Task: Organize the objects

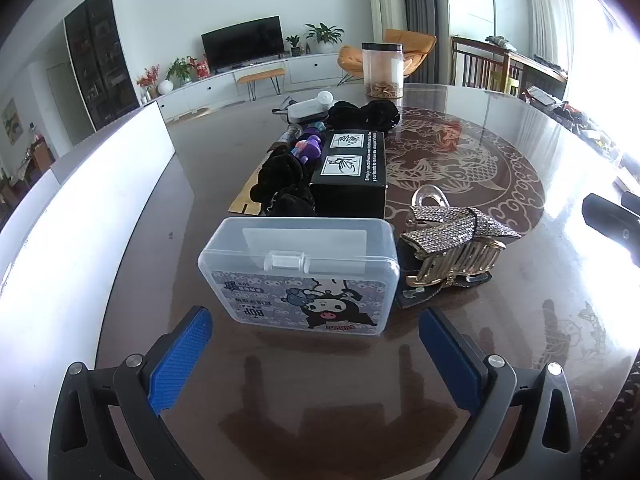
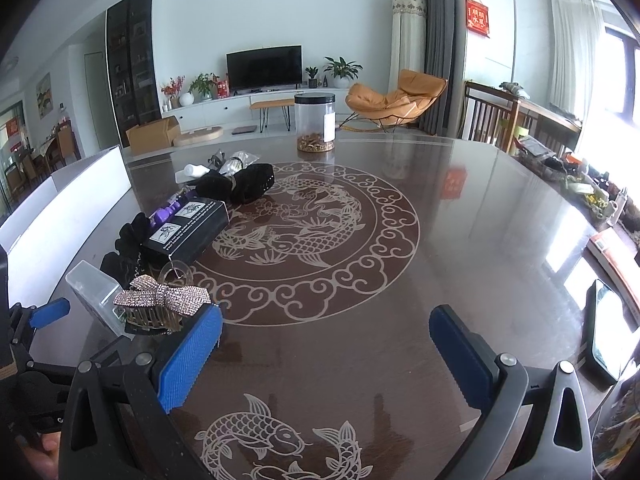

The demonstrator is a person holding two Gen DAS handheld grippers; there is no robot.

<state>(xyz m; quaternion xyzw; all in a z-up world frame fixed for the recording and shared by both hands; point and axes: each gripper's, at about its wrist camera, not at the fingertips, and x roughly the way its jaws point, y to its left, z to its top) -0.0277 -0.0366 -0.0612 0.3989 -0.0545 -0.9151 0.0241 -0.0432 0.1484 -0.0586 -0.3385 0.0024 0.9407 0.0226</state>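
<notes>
Plastic case [image 1: 298,276], clear, latched, printed lid: lies just ahead of the left gripper [image 1: 316,332], whose jaws are spread wide, empty. Judged light, rigid, slick; best taken across its short sides. Rhinestone hair clip [image 1: 452,244] is touching its right edge. Right gripper [image 2: 326,338], likewise wide and empty, is seen over bare table [image 2: 400,280]; its view alone shows a phone [image 2: 610,332] beyond the right jaw.

Dark glossy brown table [image 2: 460,240] with pale koi-and-cloud medallion inlay. Far edge: clear plastic jar with black lid [image 2: 315,122], brownish bits at its bottom. Far wall: black flat-screen TV [image 2: 264,67] on long white low cabinet [image 2: 224,109]; green potted plants [image 2: 342,68] at its right end. Orange lounge chair [image 2: 396,100] right of that, grey curtain [image 2: 438,44] behind. Tall dark glass cabinet [image 2: 130,64] far left, cardboard box [image 2: 152,134] at its foot. Red wall hanging [image 2: 478,15] far right.
</notes>
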